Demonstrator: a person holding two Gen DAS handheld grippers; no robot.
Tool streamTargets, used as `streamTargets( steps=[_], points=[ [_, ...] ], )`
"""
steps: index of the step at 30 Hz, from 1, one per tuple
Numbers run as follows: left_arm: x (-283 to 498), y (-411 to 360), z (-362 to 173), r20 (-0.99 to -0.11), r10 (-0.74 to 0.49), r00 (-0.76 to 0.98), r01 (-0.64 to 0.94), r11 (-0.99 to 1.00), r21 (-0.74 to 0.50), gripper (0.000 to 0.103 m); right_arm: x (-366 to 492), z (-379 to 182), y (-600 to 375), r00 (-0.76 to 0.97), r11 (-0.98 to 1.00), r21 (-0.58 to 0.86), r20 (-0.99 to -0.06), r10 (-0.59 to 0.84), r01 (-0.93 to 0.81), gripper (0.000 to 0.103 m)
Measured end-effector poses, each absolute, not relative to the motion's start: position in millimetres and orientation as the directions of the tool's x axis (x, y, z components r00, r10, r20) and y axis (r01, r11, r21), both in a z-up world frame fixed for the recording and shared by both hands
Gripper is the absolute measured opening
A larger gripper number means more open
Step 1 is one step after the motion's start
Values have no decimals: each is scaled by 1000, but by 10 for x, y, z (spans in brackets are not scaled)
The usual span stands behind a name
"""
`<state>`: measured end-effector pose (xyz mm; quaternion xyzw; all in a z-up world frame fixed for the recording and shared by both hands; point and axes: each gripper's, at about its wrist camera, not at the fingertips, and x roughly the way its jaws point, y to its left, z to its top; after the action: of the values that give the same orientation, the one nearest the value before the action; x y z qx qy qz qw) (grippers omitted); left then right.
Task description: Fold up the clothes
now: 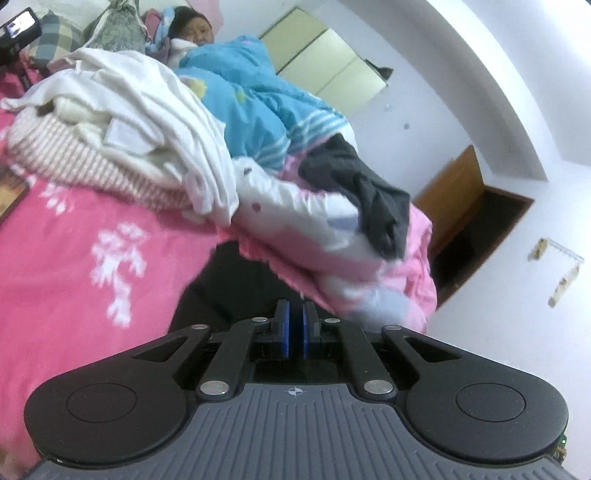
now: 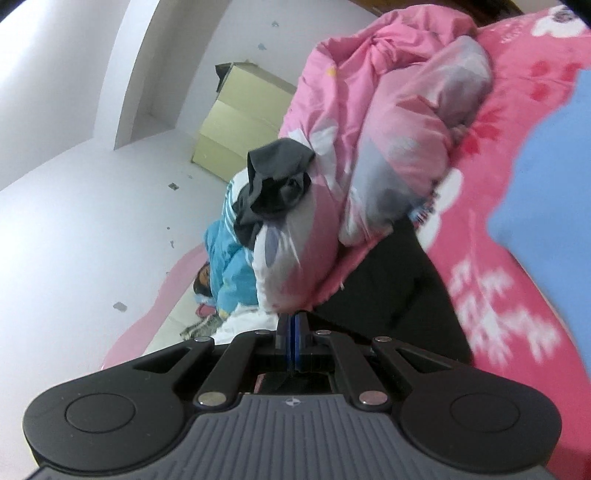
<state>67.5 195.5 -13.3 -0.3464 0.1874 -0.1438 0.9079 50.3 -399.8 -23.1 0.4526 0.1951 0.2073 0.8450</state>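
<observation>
Both tongs, left [image 1: 295, 325] and right [image 2: 293, 334], are pressed together on a black garment [image 1: 229, 291] spreading toward 12 o'clock over the pink bed [image 1: 74, 240].

Person [image 1: 195, 29] under blue quilt [image 1: 258, 99], pale cabinet [image 1: 332, 66] behind.

Left gripper [image 1: 295, 328] nearly closed, narrow gap between blue pads; right gripper [image 2: 292, 332] pressed fully together.

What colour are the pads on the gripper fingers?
Blue pads, clearest in the left wrist view.
</observation>
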Motion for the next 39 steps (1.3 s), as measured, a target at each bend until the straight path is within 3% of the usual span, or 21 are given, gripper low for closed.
streamTargets(
  steps=[10,15,17,18,19,20,22,23,25,28,32,39],
  points=[
    [2277,1924,-192,-274,-359,892,81,725,-684,4,2221,-298,-4030,849,486,861,-140,509,-149,1],
    [3167,1904,-670,-350,-349,869,-9,698,-716,6,3205,-767,-4087,870,472,881,-223,439,-12,1],
    [3435,1928,-930,-390,-321,863,-74,684,-726,15,3419,-1105,-4141,864,456,885,-302,403,96,4],
    [3518,1971,-1056,-410,-325,852,-105,661,-743,25,3526,-1275,-4168,857,446,882,-341,386,150,5],
    [3580,2012,-1161,-425,-330,843,-132,639,-758,28,3633,-1444,-4195,849,435,877,-380,369,203,10],
    [3567,2047,-1198,-421,-338,842,-138,619,-773,28,3734,-1609,-4223,838,422,871,-415,354,253,11],
    [3534,2112,-1257,-411,-350,842,-147,584,-799,33,3654,-1657,-4282,864,387,901,-346,367,196,17],
    [3478,2131,-1216,-399,-348,848,-135,586,-799,35,3603,-1630,-4300,876,385,907,-318,364,169,34],
    [3333,2168,-1083,-376,-348,859,-105,598,-795,40,3481,-1460,-4300,894,452,879,-317,317,151,52],
    [2986,2214,-815,-356,-366,860,-62,616,-785,46,3260,-1151,-4248,896,509,851,-321,306,132,52],
    [2399,2255,-465,-368,-364,856,-35,668,-743,52,2842,-770,-4095,868,540,836,-334,367,93,61],
    [1525,2000,-637,-500,-419,758,-54,724,-688,52,1918,-773,-3679,700,556,816,-490,520,159,68]
  ],
)
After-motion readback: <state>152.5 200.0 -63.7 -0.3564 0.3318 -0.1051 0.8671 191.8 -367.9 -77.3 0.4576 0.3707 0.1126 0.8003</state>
